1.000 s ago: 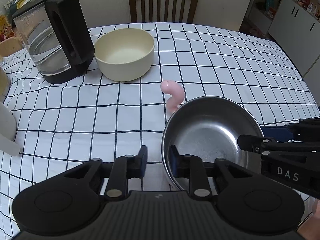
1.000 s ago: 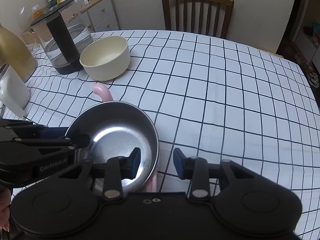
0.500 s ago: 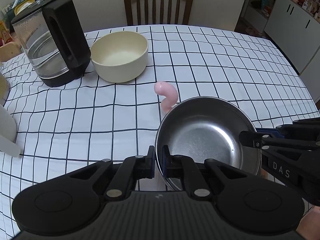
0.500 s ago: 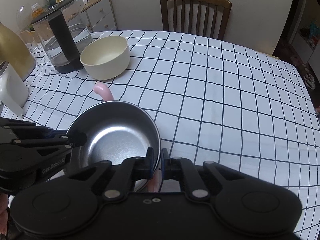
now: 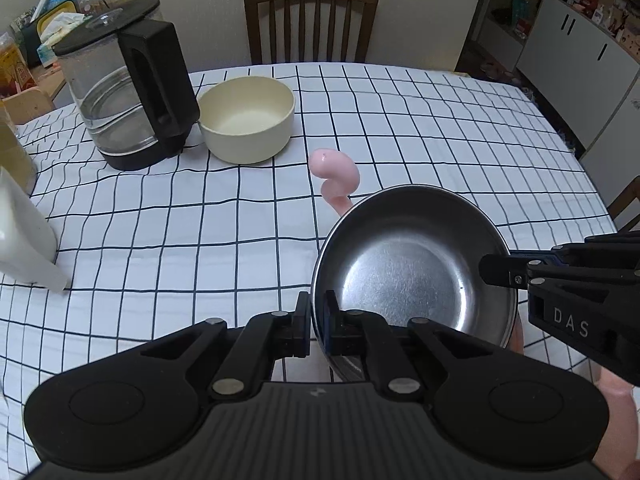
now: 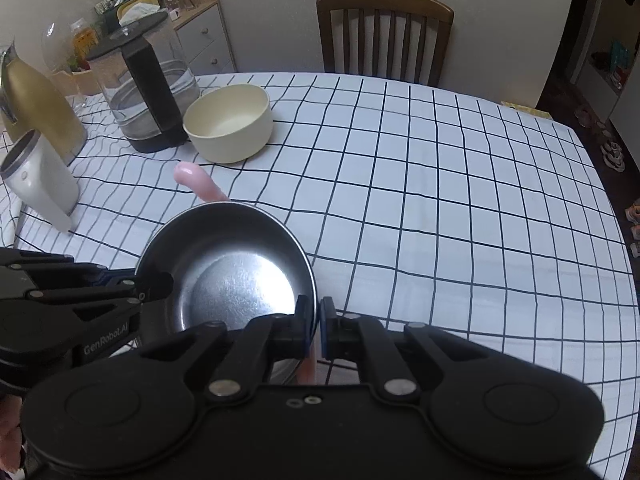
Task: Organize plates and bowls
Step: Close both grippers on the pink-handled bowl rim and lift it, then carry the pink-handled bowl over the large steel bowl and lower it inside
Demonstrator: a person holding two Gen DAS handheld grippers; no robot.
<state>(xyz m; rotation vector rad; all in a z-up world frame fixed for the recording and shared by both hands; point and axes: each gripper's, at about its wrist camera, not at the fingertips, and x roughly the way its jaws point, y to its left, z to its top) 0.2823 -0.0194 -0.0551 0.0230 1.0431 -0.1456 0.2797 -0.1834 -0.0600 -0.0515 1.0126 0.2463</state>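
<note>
At the far left a clear glass kettle with a black handle and base (image 5: pixel 124 92) is standing beside a round cream ceramic bowl (image 5: pixel 247 118), which is probably waiting to receive the other dish. A curved pink object (image 5: pixel 336 178) is lying just past the shiny round stainless-steel bowl (image 5: pixel 412 264), partly hidden by it. The left gripper (image 5: pixel 318 322) is pinching the steel bowl's near-left rim, one pad inside and one outside. On the opposite rim the right gripper (image 6: pixel 318 326) is clenching the same way. Taking both sides is likely meant to keep the dish level while it is being carried over the black-and-white checked tablecloth (image 6: pixel 440 200).

A second earlier, both sets of jaws were standing apart around the rim; they have since been closing onto it. The steel bowl now appears to be rising off the cloth.
</note>
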